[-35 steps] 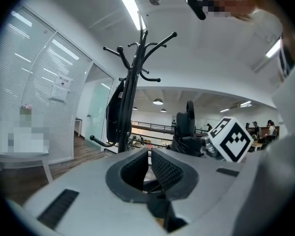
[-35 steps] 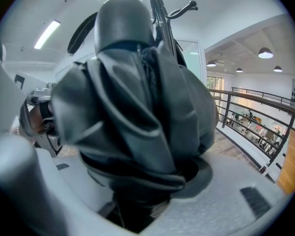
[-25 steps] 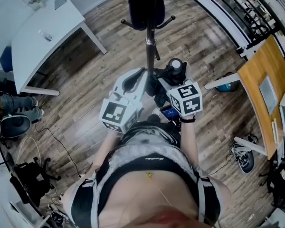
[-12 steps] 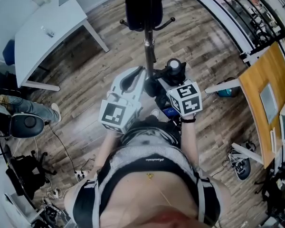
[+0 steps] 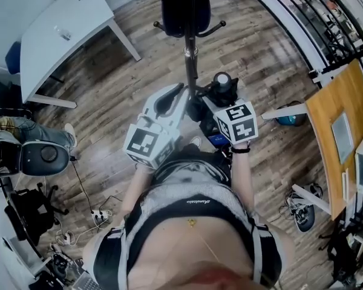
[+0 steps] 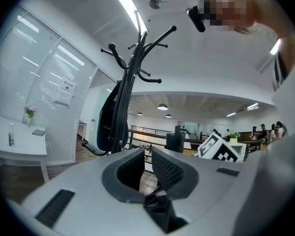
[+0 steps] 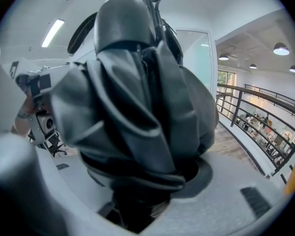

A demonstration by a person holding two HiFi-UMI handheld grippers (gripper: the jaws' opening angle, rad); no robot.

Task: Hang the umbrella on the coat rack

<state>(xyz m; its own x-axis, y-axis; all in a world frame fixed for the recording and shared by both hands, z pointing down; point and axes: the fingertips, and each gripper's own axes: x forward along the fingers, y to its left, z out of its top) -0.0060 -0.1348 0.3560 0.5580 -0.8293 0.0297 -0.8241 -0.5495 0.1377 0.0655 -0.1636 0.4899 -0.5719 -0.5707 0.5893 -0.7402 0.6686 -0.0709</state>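
No writing was legible; the lettering on the person's top (image 5: 187,202) was too small to read. There were two tongs, each bearing one black-and-white marker cube. The left tongs (image 6: 146,168) were closed on nothing. The right tongs (image 7: 142,195) gripped the one folded black umbrella (image 7: 137,97), held before the person, roughly on end, rounded cap uppermost. Just beyond stood one coat rack (image 5: 190,59) with one dark bag (image 5: 184,5) hanging on it. Farther left stood one white worktop (image 5: 54,47).

Coat rack (image 5: 191,71) on wooden floor (image 5: 121,95)
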